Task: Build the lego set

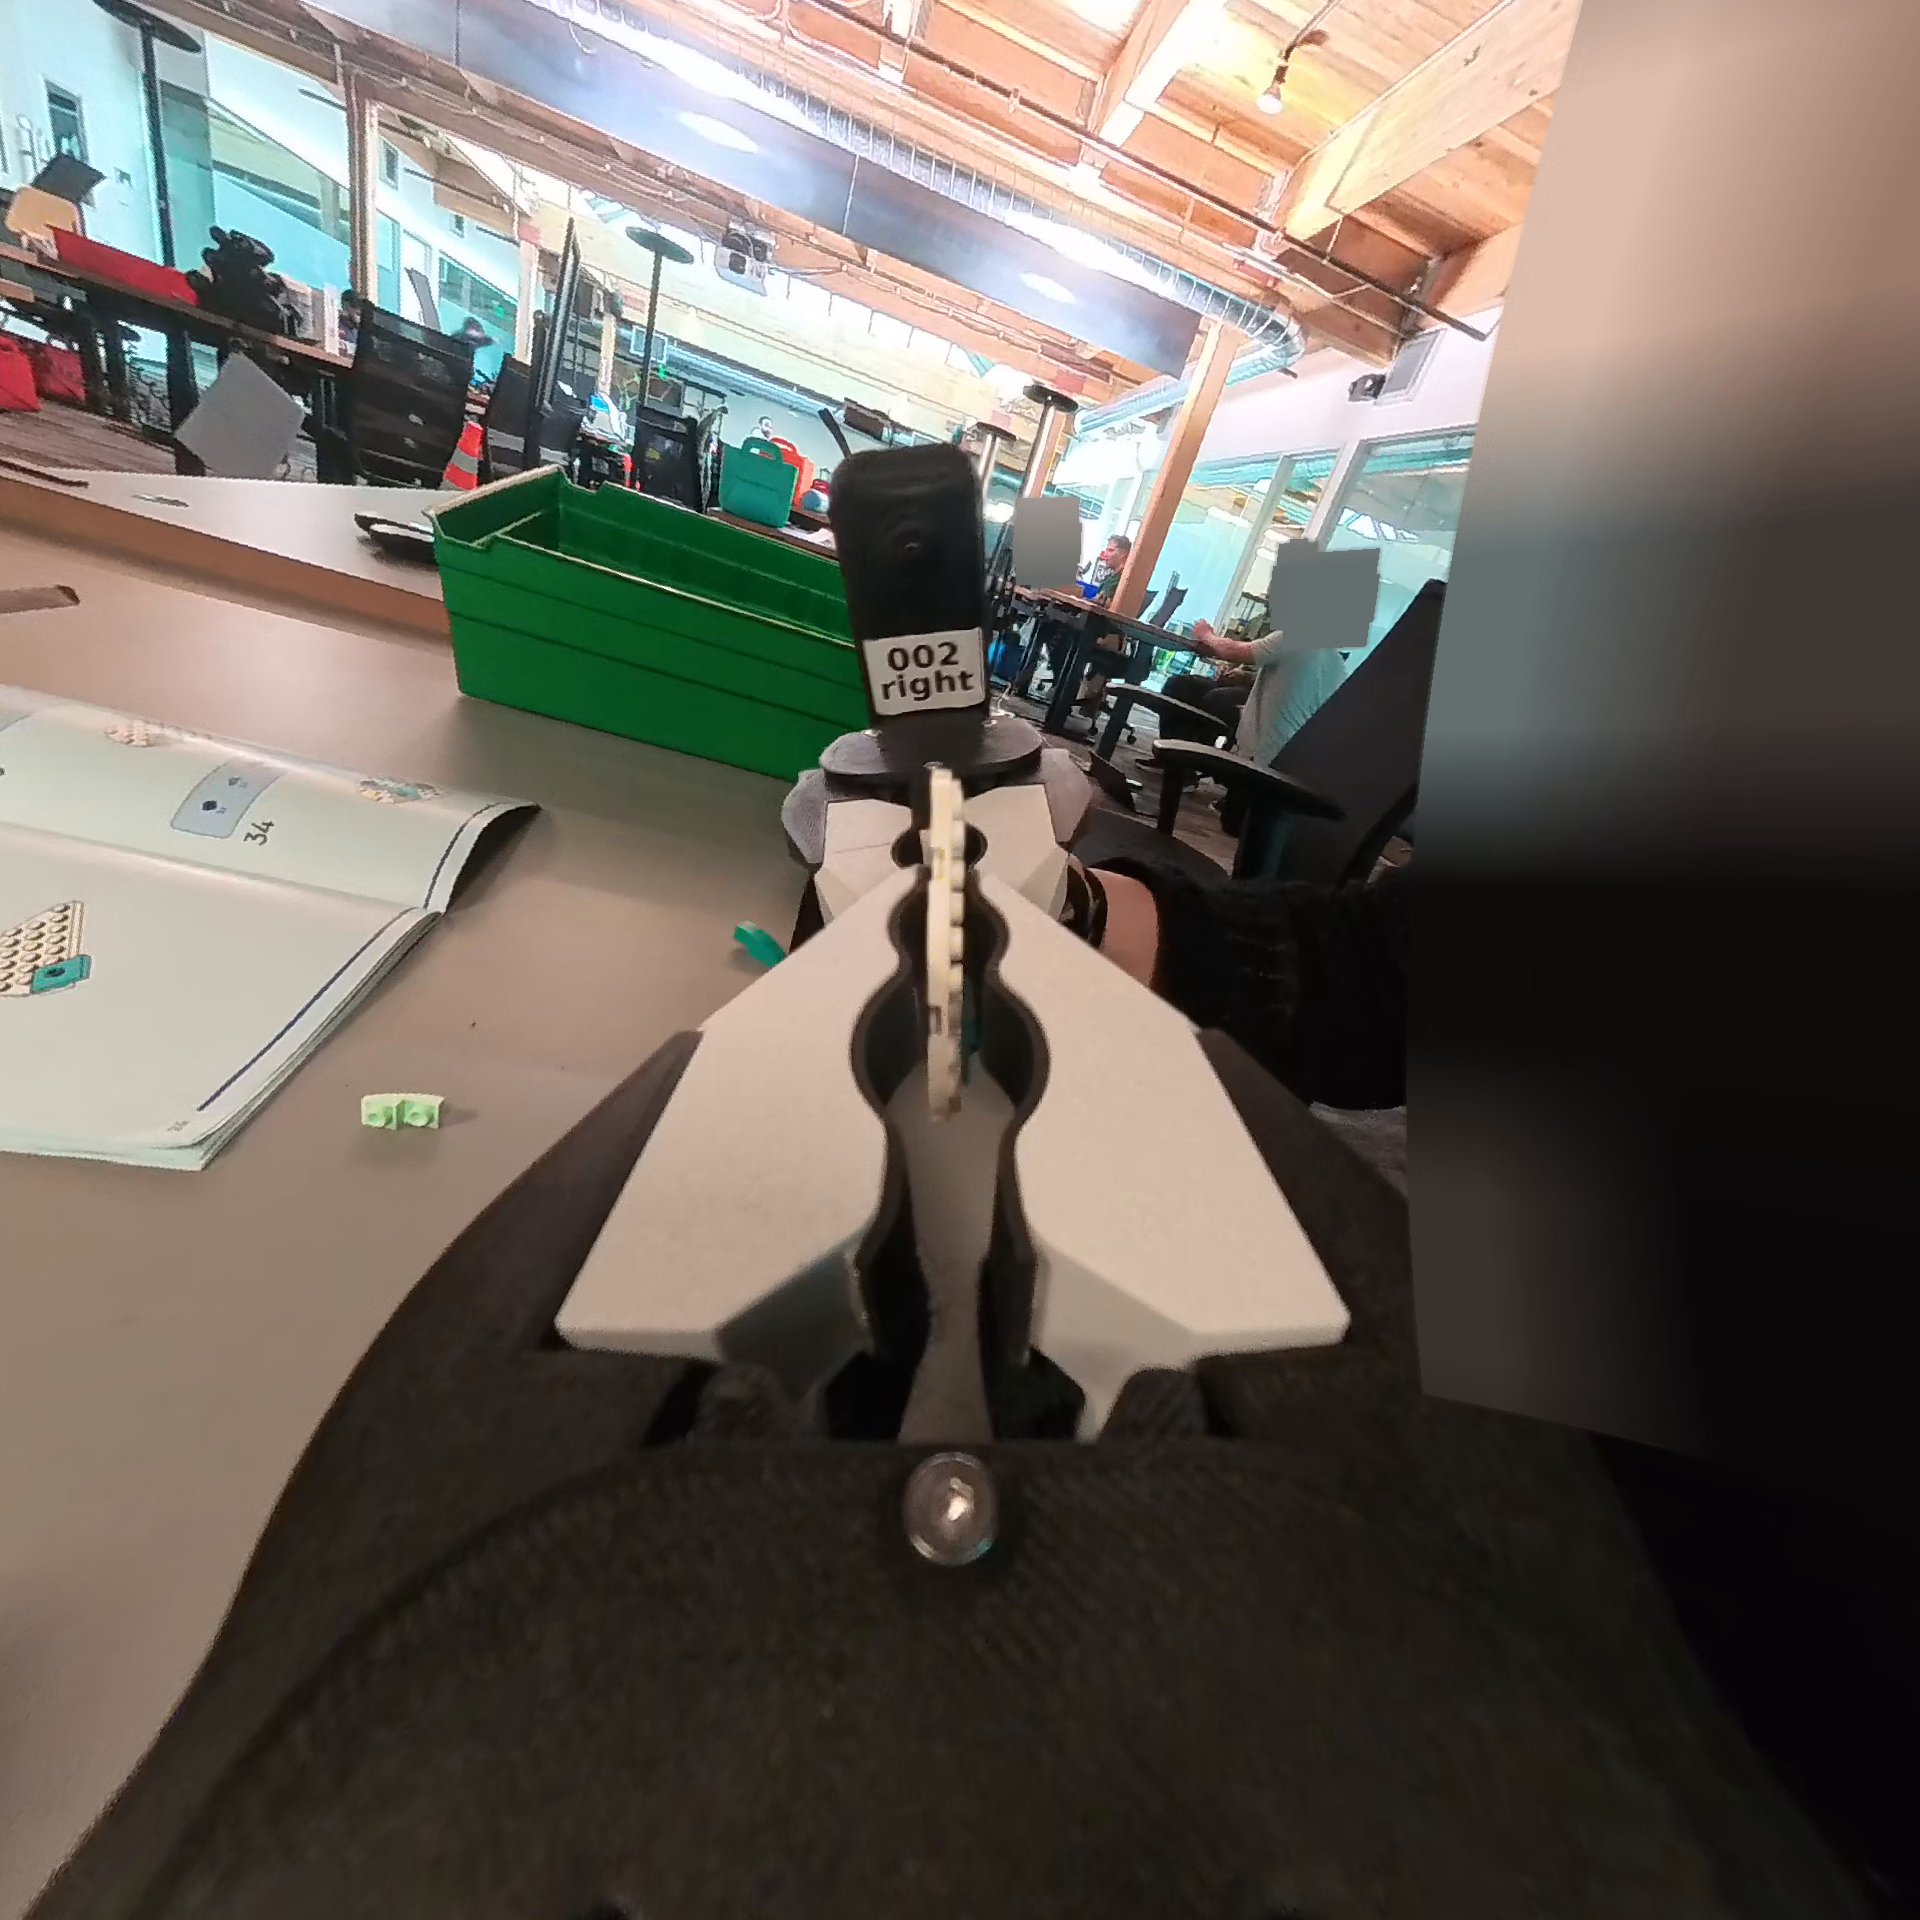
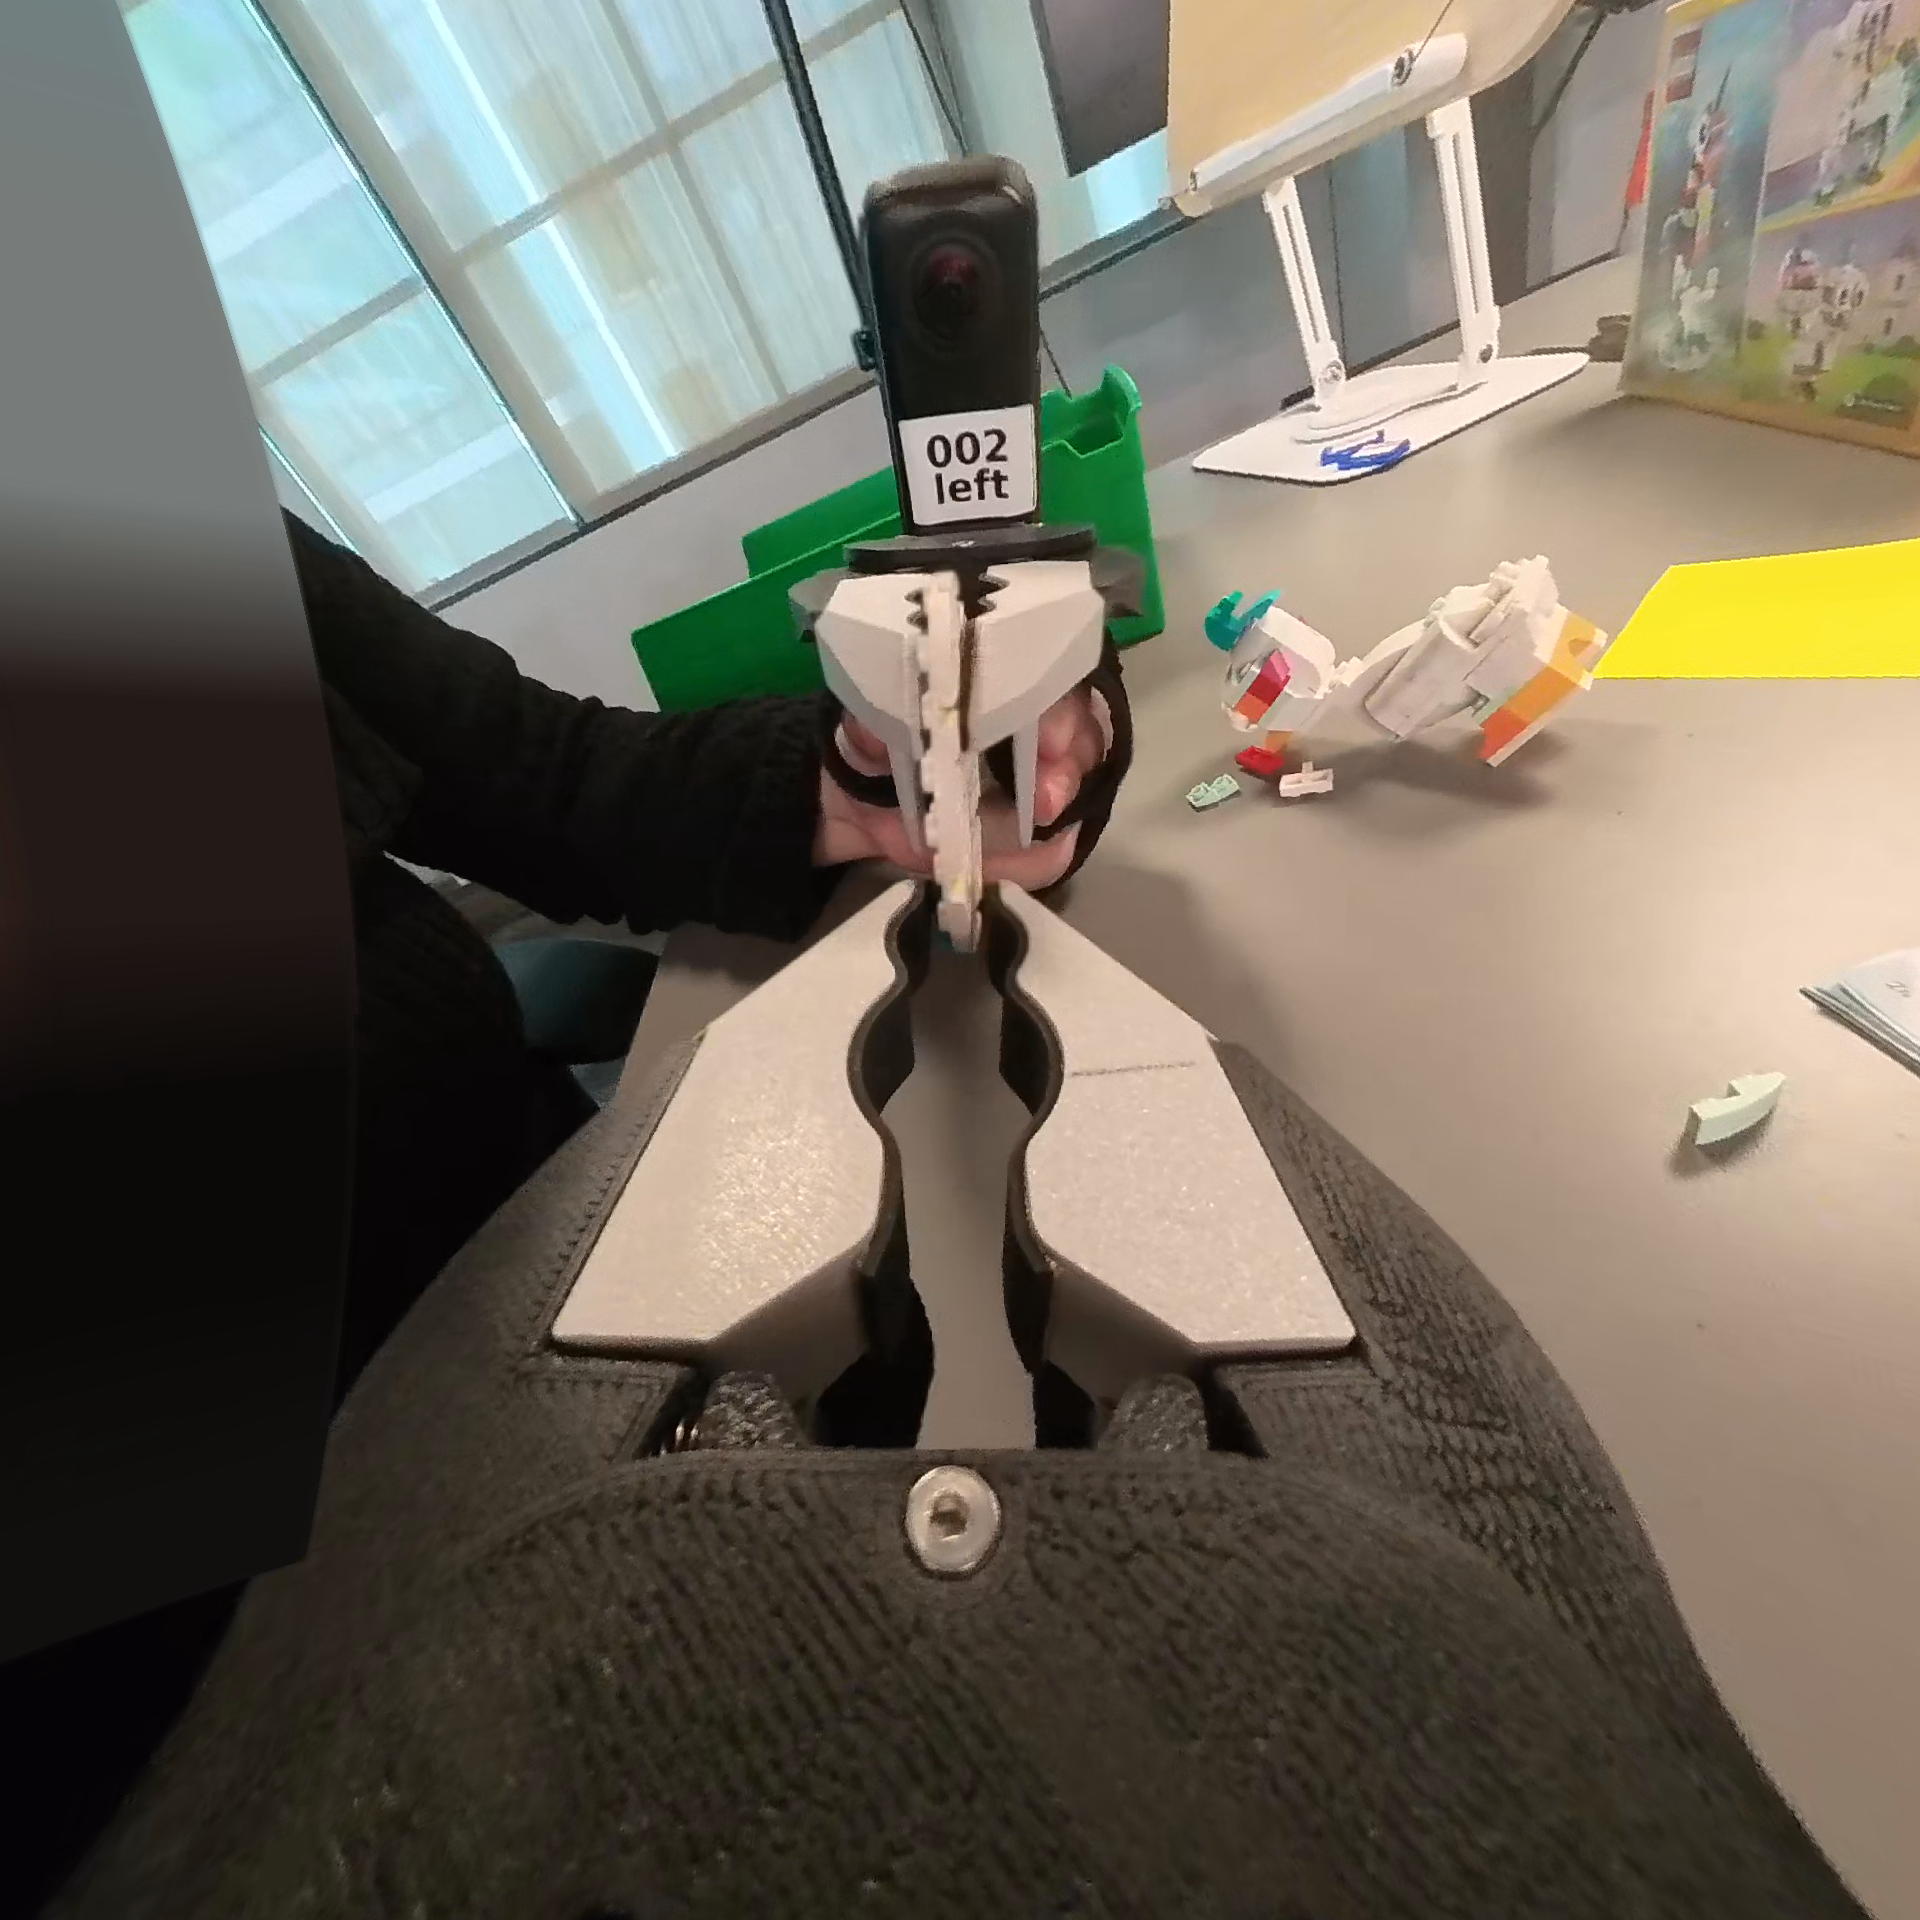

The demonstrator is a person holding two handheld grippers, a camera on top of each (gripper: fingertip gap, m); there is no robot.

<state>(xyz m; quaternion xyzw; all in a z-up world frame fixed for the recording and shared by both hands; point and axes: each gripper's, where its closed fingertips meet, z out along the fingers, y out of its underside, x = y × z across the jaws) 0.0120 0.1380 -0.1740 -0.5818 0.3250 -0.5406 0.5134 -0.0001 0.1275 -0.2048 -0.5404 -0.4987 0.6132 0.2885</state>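
A long white studded lego plate (image 1: 941,935) stands on edge above the grey table (image 1: 260,1403), held between the two grippers, which face each other. My left gripper (image 1: 948,883) is shut on one end of it. My right gripper (image 2: 961,899) is shut on the other end (image 2: 948,769), where a small teal piece (image 2: 943,941) sits on the plate. The right gripper (image 1: 940,831) also shows in the left wrist view, and the left gripper (image 2: 940,707) in the right wrist view, with a hand behind it.
An open instruction booklet (image 1: 208,935), a light green brick (image 1: 403,1112) and a teal piece (image 1: 756,940) lie left. Stacked green bins (image 1: 644,644) stand behind. A built white model (image 2: 1403,675), loose pale green pieces (image 2: 1733,1107), a yellow sheet (image 2: 1766,613) and a white stand (image 2: 1403,395) show in the right wrist view. Less than 4 cm separates the two grippers' tips. From either gripper's tips it is about 15 cm to the light green brick (image 1: 403,1112).
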